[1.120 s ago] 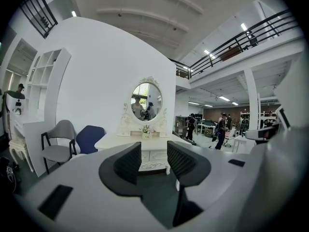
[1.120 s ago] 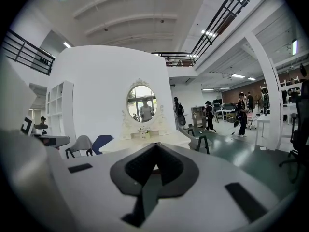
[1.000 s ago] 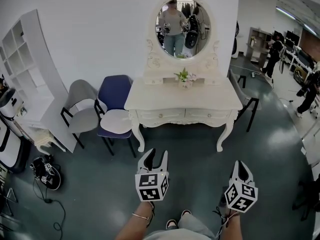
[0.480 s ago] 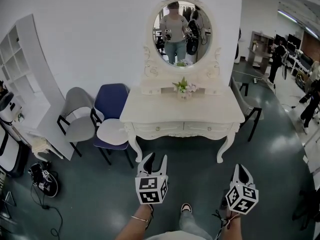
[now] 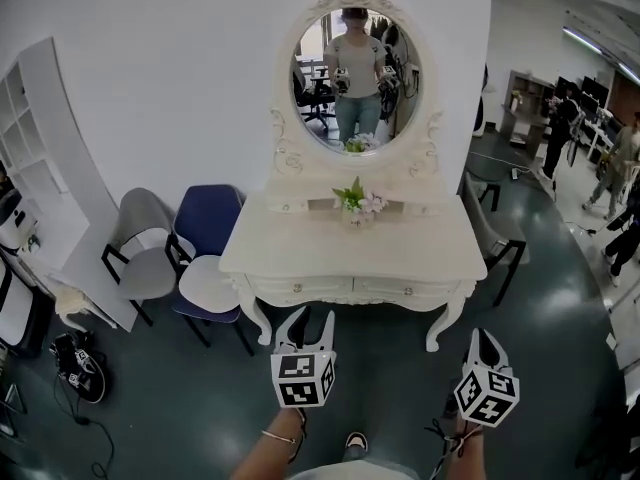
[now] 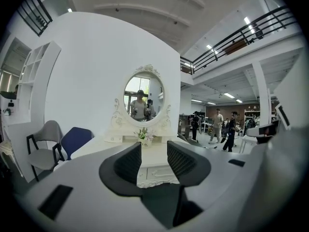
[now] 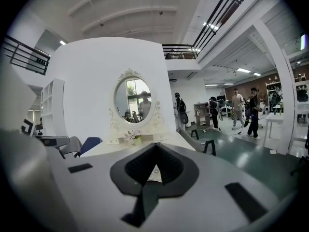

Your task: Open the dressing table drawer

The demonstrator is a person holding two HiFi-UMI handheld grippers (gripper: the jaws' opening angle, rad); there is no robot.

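The white dressing table [image 5: 440, 253] stands against the wall ahead with an oval mirror [image 5: 355, 78] on it. Two drawers, the left drawer [image 5: 297, 288] and the right drawer [image 5: 407, 290], sit shut in its front rail. My left gripper [image 5: 310, 316] is open and empty, held in the air short of the table front below the left drawer. Between its jaws the left gripper [image 6: 154, 145] frames the drawer fronts [image 6: 152, 173]. My right gripper [image 5: 483, 334] is shut and empty, off the table's right front leg. In its own view the right gripper [image 7: 157, 146] has its tips touching.
A small flower vase [image 5: 357, 203] stands at the back of the tabletop. A grey chair [image 5: 140, 243] and a blue chair [image 5: 205, 223] stand left of the table, a white shelf [image 5: 40, 158] further left, a dark chair [image 5: 497, 243] at the right. People [image 5: 625, 183] stand far right.
The dressing table has grown larger and come closer in the head view, its front edge now just above the grippers. Both grippers hold the same pose, left open and right shut.
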